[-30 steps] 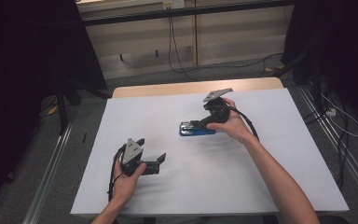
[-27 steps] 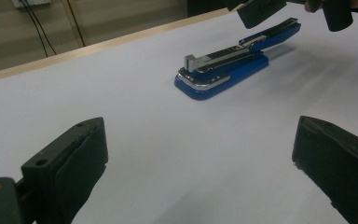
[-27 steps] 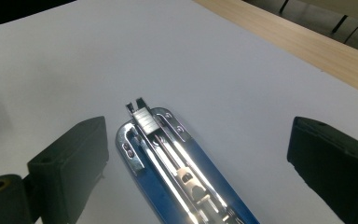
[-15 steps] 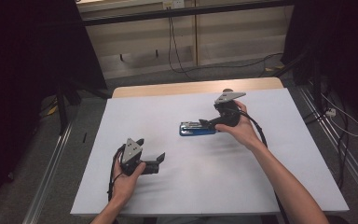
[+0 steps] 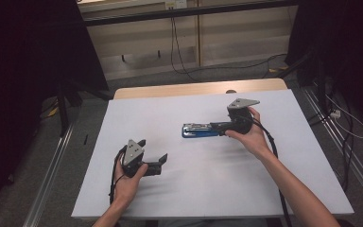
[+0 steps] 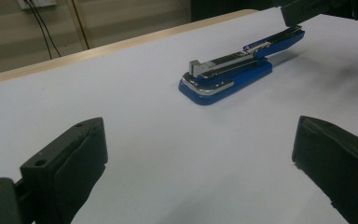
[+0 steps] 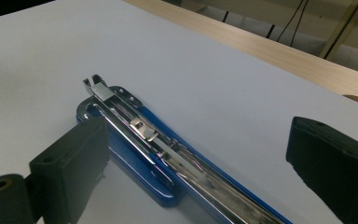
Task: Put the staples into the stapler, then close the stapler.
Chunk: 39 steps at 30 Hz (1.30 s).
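Note:
A blue stapler (image 5: 199,130) lies flat in the middle of the white table (image 5: 179,198), its chrome staple channel showing on top. My right gripper (image 5: 220,126) is at the stapler's right end, pointing left along it. In the right gripper view the stapler (image 7: 168,158) runs low between the two jaws of the right gripper (image 7: 198,140), which stand wide apart and open without touching it. My left gripper (image 5: 152,150) rests near the front left, open and holding nothing. In the left gripper view the stapler (image 6: 233,70) lies well ahead of the left gripper (image 6: 198,140).
A wooden strip (image 5: 194,89) runs along the table's back edge. Beyond it, cables (image 5: 184,56) hang to the floor. Metal rails (image 5: 52,175) flank the table on both sides. Bare white surface surrounds the stapler.
My right gripper has drawn back to the right, from over the stapler to its right end. The stapler and my left gripper have stayed put.

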{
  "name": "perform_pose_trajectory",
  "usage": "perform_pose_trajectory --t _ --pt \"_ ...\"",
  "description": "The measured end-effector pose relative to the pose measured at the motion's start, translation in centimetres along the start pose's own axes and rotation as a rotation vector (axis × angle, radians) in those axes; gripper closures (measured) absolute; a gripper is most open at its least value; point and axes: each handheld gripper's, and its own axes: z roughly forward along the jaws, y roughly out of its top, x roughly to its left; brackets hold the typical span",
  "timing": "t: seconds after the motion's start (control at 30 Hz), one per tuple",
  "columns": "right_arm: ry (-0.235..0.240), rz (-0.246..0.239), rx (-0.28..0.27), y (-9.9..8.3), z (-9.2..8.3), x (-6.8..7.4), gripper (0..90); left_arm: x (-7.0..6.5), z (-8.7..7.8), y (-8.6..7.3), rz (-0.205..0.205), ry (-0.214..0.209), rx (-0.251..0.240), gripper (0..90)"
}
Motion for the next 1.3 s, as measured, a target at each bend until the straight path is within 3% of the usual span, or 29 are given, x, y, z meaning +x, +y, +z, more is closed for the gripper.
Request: perform_pose_trajectory --t 0.5,0.57,0.7,1.0,1.07,1.3 --pt "-0.053 0.042 -0.052 -1.1 -2.5 -0.6 5.7 0.5 0.0 -0.1 -0.011 0.012 0.005 3.3" --pt "-0.054 0.051 -0.059 -1.4 -3.0 -0.5 6.1 0.4 0.0 -0.1 -0.004 0.029 0.006 3.3" --pt "-0.074 0.035 -0.064 -2.0 -3.7 -0.4 8.4 0.4 0.1 -0.1 -0.011 0.025 0.008 3.9" --pt "-0.079 0.070 -0.068 -3.3 -5.1 -0.4 9.1 0.2 0.6 0.4 -0.041 0.014 0.003 4.2" --pt "-0.090 0.060 -0.092 -3.6 -5.6 -0.2 13.3 0.2 0.9 0.5 -0.038 0.009 0.010 5.4" --pt "-0.095 0.062 -0.115 -3.9 -6.5 0.3 12.9 0.3 1.8 1.1 -0.043 -0.019 0.016 6.9"
